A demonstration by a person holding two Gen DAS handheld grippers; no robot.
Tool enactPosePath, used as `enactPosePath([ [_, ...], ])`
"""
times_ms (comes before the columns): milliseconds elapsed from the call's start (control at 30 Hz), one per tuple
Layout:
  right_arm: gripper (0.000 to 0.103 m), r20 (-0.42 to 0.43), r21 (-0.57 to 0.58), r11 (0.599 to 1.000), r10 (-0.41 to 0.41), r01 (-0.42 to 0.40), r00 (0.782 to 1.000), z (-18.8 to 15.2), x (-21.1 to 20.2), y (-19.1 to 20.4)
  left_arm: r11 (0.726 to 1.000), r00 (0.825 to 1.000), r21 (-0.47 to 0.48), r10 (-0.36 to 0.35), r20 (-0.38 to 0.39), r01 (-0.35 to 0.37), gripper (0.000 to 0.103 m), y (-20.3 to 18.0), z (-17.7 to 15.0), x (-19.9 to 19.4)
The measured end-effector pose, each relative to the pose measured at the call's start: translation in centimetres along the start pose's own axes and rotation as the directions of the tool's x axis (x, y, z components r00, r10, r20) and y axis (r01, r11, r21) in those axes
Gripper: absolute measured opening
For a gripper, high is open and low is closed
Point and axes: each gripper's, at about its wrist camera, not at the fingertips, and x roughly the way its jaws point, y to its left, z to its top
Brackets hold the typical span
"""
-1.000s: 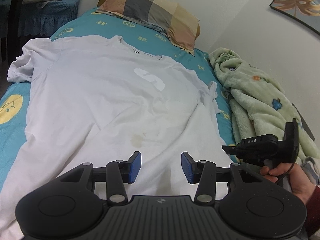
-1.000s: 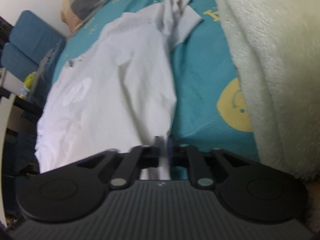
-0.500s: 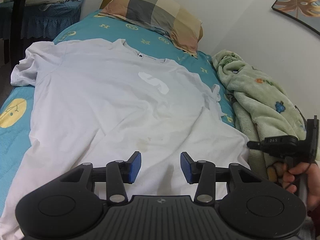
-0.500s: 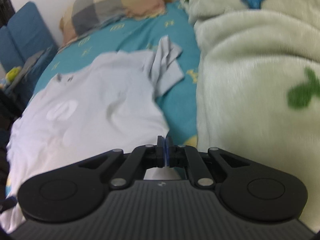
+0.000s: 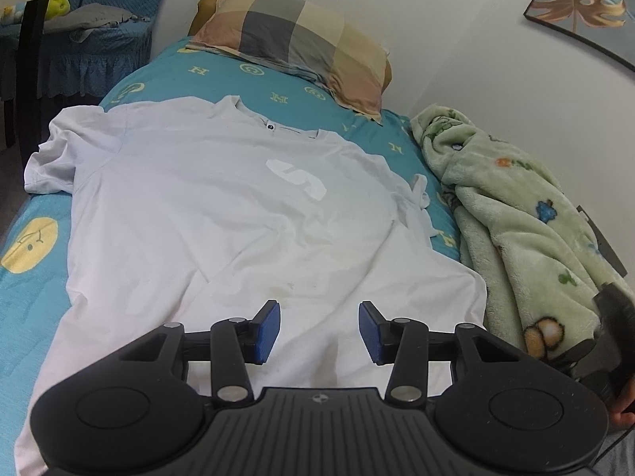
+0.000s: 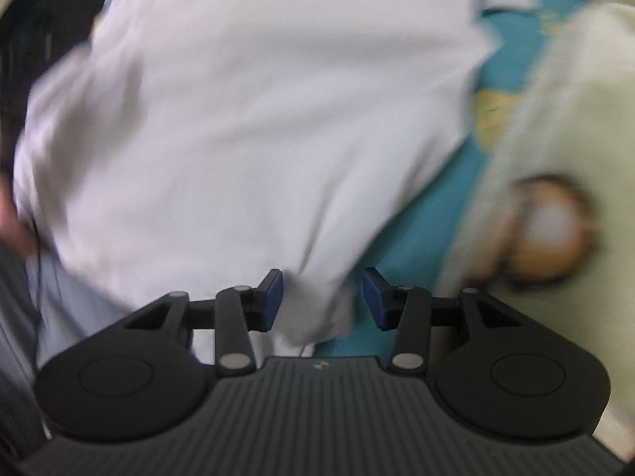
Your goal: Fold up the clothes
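Your white cotton T-shirt [image 5: 222, 214] lay spread flat on the teal patterned bed [image 5: 24, 289]. Your left tool [image 5: 319, 331] hovered over its hem, jaws apart; your right tool [image 6: 323, 297] gaped empty at its corner.

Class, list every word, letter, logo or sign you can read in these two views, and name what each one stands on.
"S": a white print on the chest of the white T-shirt.
"H": yellow letters scattered over the teal bedsheet, among round emblems too small to read.
Collar tag of the shirt: too small to read.
Round mark on the left gripper body: a symbol, no text.
Right wrist view: too blurred to read.
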Motion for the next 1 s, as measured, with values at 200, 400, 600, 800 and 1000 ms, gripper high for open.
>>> enactPosePath([
  [200,0.019,-0.122,-0.093,0.995,-0.036,0.025,0.992,0.1,1.8,2.4,1.000,1.000,0.003,0.006,0.005,-0.006,0.046,0.4,0.0,-0.7],
  [400,0.008,-0.247,-0.183,0.983,-0.071,0.025,0.966,-2.2,0.8,5.0,1.000,1.000,0.001,0.009,0.010,-0.009,0.046,0.5,0.1,-1.2],
  [600,0.009,-0.287,-0.234,0.972,-0.096,0.027,0.953,-3.6,1.0,6.1,0.999,1.000,0.028,0.024,-0.005,-0.024,0.046,0.2,-0.3,-1.1],
  [800,0.011,-0.090,-0.134,0.991,-0.011,-0.001,0.996,-3.2,-4.4,4.6,0.998,0.999,0.048,0.039,-0.002,-0.039,0.048,-0.2,-0.5,-1.3],
  [1000,0.050,0.248,0.076,0.992,0.077,-0.099,0.966,1.5,-10.0,-0.1,0.996,0.999,0.086,0.035,0.000,-0.034,0.053,-1.5,-0.9,-1.1],
])
